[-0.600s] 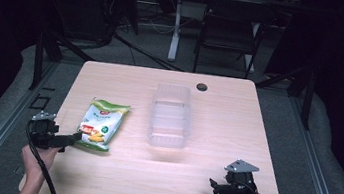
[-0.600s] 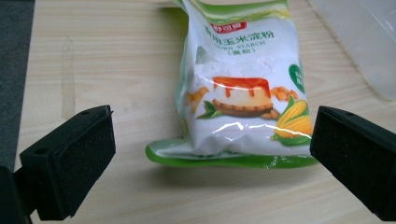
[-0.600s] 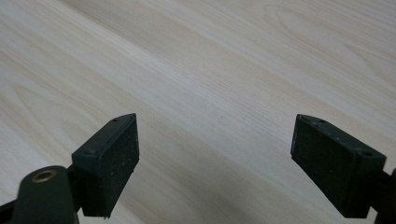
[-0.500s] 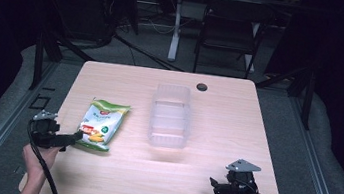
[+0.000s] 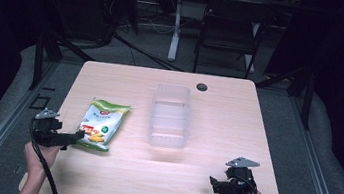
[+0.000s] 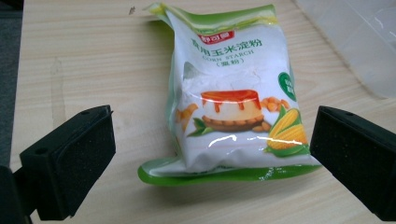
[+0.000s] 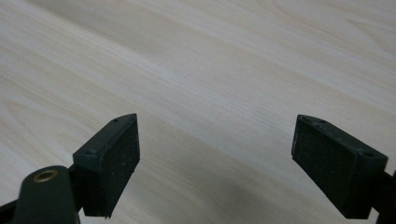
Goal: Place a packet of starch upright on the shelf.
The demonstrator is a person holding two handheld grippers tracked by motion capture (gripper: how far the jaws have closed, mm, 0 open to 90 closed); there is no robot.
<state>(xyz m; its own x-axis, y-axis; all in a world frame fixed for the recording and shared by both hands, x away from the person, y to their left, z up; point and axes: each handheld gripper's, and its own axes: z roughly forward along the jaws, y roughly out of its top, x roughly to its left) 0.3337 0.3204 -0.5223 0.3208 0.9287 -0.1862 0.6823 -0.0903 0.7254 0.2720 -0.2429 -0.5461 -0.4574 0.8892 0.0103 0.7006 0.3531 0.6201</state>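
We have not picked up the bag (image 6: 233, 100) yet; it lies flat on the tabletop (image 5: 235, 135), at nine o'clock from the clear bin (image 5: 170, 117), which holds nothing. Lifting and placing are probably still ahead. Our left gripper (image 6: 212, 154) sits at the bag's six o'clock end, low and level, jaws wide astride it, not touching. Our right gripper (image 7: 215, 158) rests at five o'clock, jaws wide over bare wood.

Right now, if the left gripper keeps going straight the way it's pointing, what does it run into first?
The left gripper would most likely meet the bag of corn starch first. Its near bottom edge lies flat on the table just ahead, between the open jaws. The clear plastic container sits farther off, to one side.
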